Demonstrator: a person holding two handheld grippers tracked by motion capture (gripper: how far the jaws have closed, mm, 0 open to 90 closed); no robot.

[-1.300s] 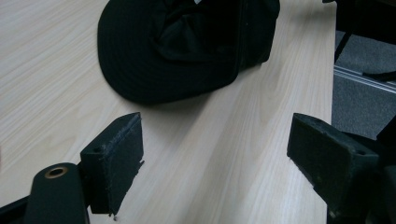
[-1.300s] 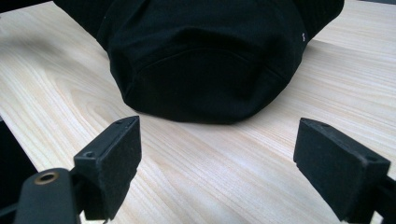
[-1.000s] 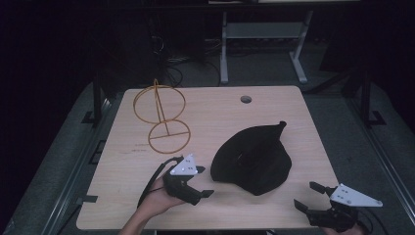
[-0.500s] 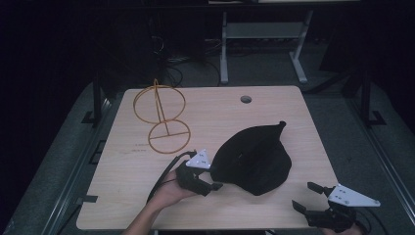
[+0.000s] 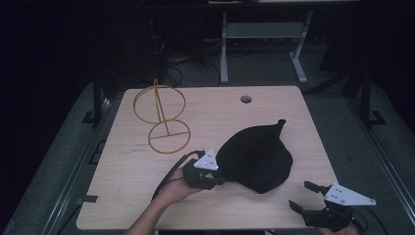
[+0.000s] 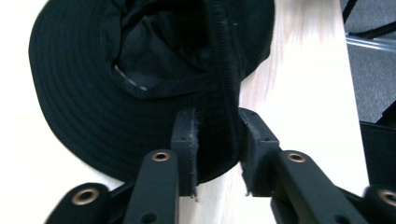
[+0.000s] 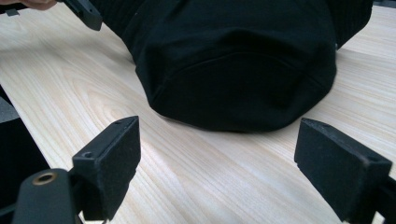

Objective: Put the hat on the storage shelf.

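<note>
Your left gripper (image 6: 217,154) jaws have just been closing; the hat (image 6: 140,79) brim sits between them; your right gripper (image 7: 219,163) stands wide open, empty, hat straight ahead.

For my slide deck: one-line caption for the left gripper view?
Left gripper jaws closing around the folded brim of a black fabric bucket hat on a pale wooden table.

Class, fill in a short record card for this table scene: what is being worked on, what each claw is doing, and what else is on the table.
Item: black hat lying on the wooden table
Left claw: jaws have just been closing, the hat's brim between them
Right claw: open, at the table's near right corner, apart from the hat
Also on table: gold wire stand, far left
</note>
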